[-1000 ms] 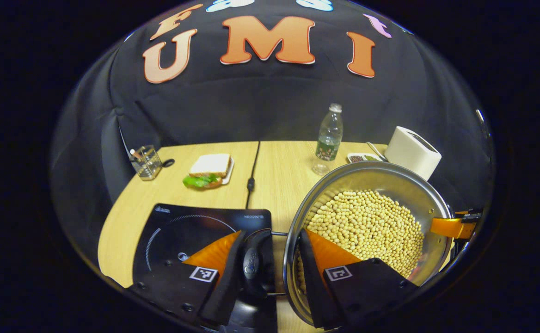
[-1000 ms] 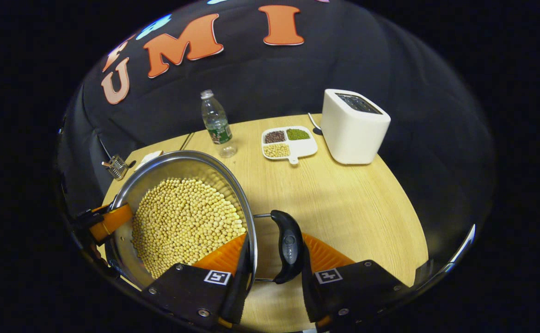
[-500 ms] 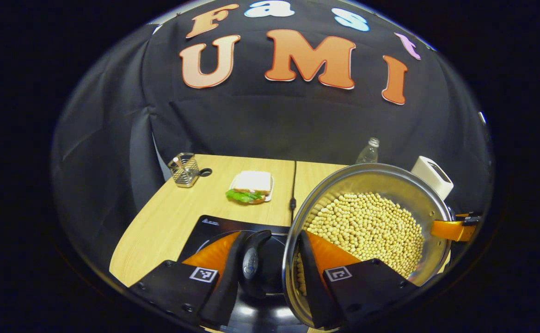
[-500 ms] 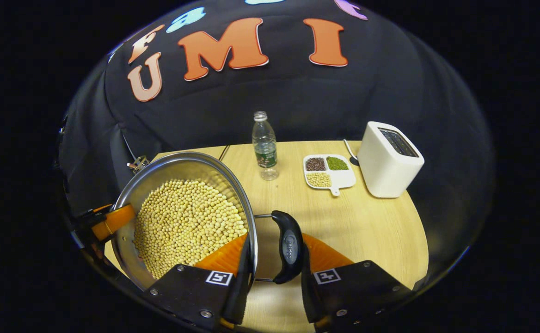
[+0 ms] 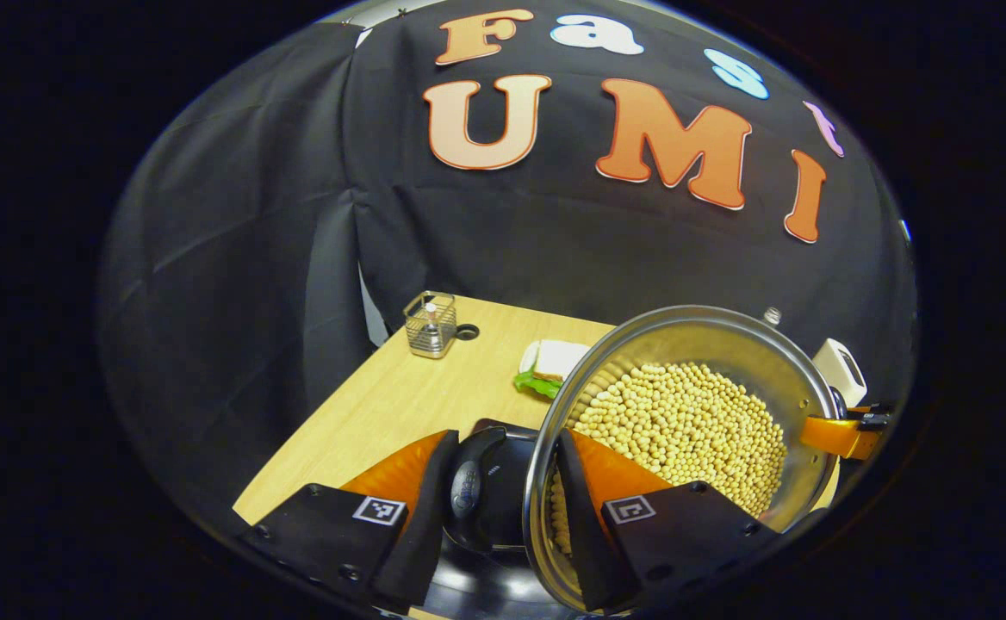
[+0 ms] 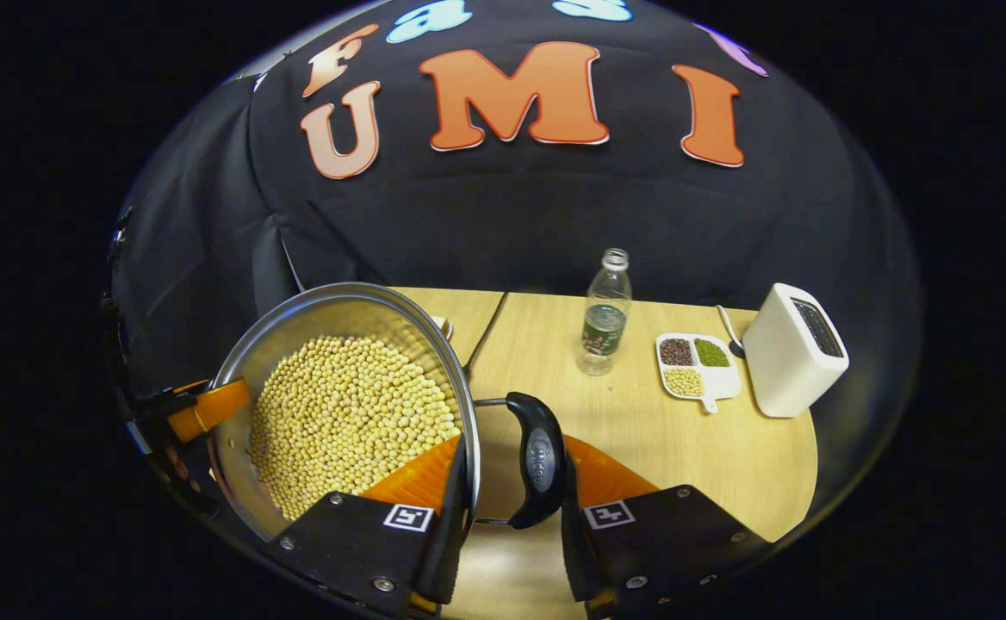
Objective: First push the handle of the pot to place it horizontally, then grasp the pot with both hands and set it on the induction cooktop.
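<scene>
Steel pot (image 6: pixel 357 310), handles sideways, left claw (image 5: pixel 499 499), right claw (image 6: pixel 512 499) clamped

Bottle (image 6: pixel 604 312), toaster (image 6: pixel 791 351), sandwich (image 5: pixel 548 366), table (image 6: pixel 641 422)

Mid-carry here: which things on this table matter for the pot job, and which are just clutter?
In the job: pot of soybeans, its side handles, induction cooktop, left gripper, right gripper.

Lying about: water bottle, toaster, divided dish, sandwich, wire holder.
</scene>
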Tool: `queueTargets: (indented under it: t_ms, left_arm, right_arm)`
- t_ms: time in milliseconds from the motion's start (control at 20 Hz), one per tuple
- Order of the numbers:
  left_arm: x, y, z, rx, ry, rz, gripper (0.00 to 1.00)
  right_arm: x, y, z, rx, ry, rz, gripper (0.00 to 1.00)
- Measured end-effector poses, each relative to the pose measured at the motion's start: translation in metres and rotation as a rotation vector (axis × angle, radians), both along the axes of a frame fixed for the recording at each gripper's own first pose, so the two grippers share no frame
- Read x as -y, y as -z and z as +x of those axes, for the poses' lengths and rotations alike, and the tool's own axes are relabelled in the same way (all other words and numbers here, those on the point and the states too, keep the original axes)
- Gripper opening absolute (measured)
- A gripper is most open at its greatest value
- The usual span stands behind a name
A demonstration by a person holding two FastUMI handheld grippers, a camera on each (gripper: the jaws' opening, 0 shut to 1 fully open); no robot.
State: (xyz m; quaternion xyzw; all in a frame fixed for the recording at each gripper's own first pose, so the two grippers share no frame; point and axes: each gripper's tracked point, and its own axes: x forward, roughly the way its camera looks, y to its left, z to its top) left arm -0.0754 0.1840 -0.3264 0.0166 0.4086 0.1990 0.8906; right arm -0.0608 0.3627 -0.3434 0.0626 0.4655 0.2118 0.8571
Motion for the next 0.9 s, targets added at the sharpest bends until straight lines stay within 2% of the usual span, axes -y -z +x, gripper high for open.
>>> queueTargets:
  t_ms: [400,650,900]
  left_arm:
    - [-0.074,0.005,0.0,0.006,-0.037,0.024,0.7]
    - [-0.088,0.04,0.01,-0.019,-0.04,-0.014,0.69]
    - [-0.092,0.085,0.041,-0.076,-0.025,-0.057,0.7]
  right_arm:
    - [-0.079,0.001,0.004,0.009,-0.042,0.008,0.49]
    - [-0.098,0.019,0.001,-0.015,-0.032,-0.021,0.49]
    - [-0.101,0.046,-0.002,-0.07,-0.015,-0.068,0.5]
